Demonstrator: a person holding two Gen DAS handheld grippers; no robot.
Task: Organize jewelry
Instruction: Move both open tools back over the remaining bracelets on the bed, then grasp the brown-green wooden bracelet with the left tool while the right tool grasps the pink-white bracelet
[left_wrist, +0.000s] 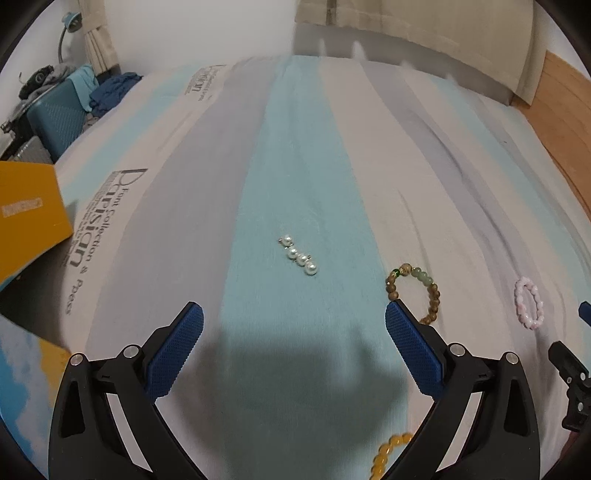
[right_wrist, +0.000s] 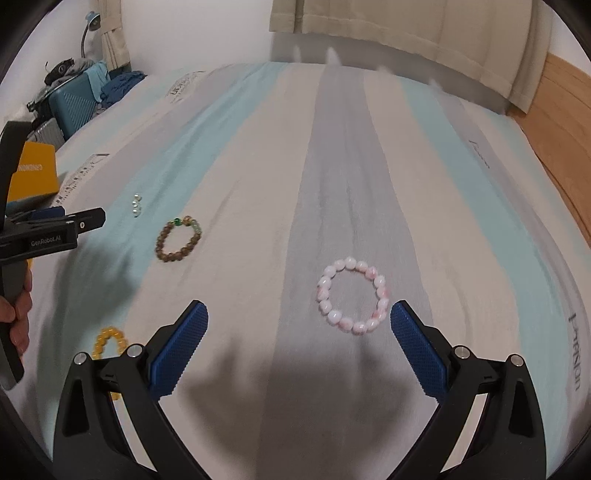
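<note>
Jewelry lies spread on a striped bed sheet (left_wrist: 295, 155). A short string of white pearls (left_wrist: 300, 256) rests on the light blue stripe ahead of my open left gripper (left_wrist: 294, 319). A brown wooden bead bracelet (left_wrist: 417, 291) with green beads lies just beyond its right finger. A yellow bead bracelet (left_wrist: 388, 452) is partly hidden under that finger. In the right wrist view a pink bead bracelet (right_wrist: 352, 295) lies just ahead of my open right gripper (right_wrist: 299, 319), toward its right finger. The brown bracelet (right_wrist: 179, 238), pearls (right_wrist: 136, 205) and yellow bracelet (right_wrist: 109, 341) lie to the left.
A yellow box (left_wrist: 29, 214) sits on the bed's left side, with a cloud-printed surface (left_wrist: 18, 373) nearer. A teal suitcase (left_wrist: 55, 122) with clothes stands beyond the bed. A wooden headboard (right_wrist: 561, 122) borders the right. A hand (right_wrist: 18, 314) holds the left gripper's handle.
</note>
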